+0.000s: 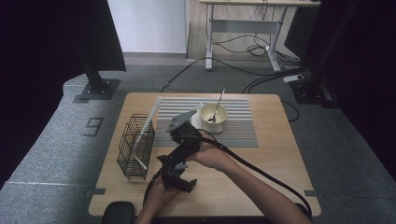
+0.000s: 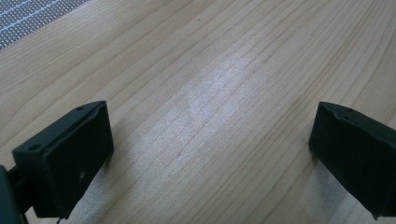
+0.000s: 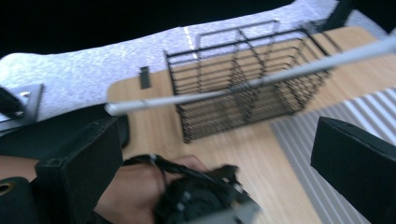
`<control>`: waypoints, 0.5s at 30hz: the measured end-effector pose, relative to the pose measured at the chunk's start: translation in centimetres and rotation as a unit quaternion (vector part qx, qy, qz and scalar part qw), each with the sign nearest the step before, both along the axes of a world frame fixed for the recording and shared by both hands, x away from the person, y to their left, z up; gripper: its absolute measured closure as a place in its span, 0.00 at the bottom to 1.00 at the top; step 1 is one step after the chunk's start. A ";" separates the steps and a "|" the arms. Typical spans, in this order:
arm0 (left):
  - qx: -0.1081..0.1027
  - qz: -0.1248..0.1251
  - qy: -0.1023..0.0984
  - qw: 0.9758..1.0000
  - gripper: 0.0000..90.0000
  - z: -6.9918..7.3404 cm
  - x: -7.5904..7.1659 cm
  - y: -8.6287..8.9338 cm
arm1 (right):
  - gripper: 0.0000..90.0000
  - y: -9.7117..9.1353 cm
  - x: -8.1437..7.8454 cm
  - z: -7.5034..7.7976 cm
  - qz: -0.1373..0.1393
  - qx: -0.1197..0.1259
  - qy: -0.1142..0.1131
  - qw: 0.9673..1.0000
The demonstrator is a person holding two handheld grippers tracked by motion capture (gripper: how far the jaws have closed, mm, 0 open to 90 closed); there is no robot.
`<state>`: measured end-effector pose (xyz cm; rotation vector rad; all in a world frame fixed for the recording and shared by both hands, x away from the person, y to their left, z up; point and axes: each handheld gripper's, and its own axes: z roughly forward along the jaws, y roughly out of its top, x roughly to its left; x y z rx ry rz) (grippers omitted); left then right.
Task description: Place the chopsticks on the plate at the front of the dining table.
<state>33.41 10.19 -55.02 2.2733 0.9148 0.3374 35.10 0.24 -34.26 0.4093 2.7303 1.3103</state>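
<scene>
On the wooden table [image 1: 261, 158], near the front-left, my left gripper [image 1: 180, 179] sits low over bare wood. Jaws wide apart, nothing between them, just wood grain in the left gripper view [image 2: 210, 116], with a corner of the striped mat [image 2: 32, 18] at top left.

My right gripper [image 1: 182, 128] is up above the mat's near-left corner, right hand [image 1: 212, 154] crossed over toward the left side. Its jaws are spread too, holding nothing. The right gripper view is motion-blurred, so fine detail is soft.

Black wire basket [image 1: 136, 147] stands upright at the table's left edge, just left of the mat [image 1: 233, 126]. A long white stick [image 1: 148, 119] leans in it, top end tilted out toward the mat. A second short white piece [image 1: 140, 161] sits in the basket's near end; can't tell what it is. In the right gripper view the basket [image 3: 247, 93] is ahead of the jaws and the stick [image 3: 243, 84] runs across in front of it, well clear of both jaws. My left hand [image 3: 135, 186] and its gripper show below.

Cream bowl [image 1: 213, 116] is on the mat behind the right gripper, with a spoon [image 1: 217, 107] standing in it, handle leaning back and right. Something white [image 1: 196, 120] sits touching the bowl's left side; partly hidden by the gripper.
</scene>
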 end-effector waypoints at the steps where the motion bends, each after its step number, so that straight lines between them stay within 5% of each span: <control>1: 0.000 0.001 0.000 1.000 0.00 0.0 0.0 0.0 | 0.02 0.5 -0.1 0.1 0.006 0.001 -0.001 1.000; 15: 0.000 0.002 0.000 1.000 0.00 0.0 -0.1 -0.1 | 0.02 5.7 -1.3 -0.5 0.048 -0.016 -0.007 0.999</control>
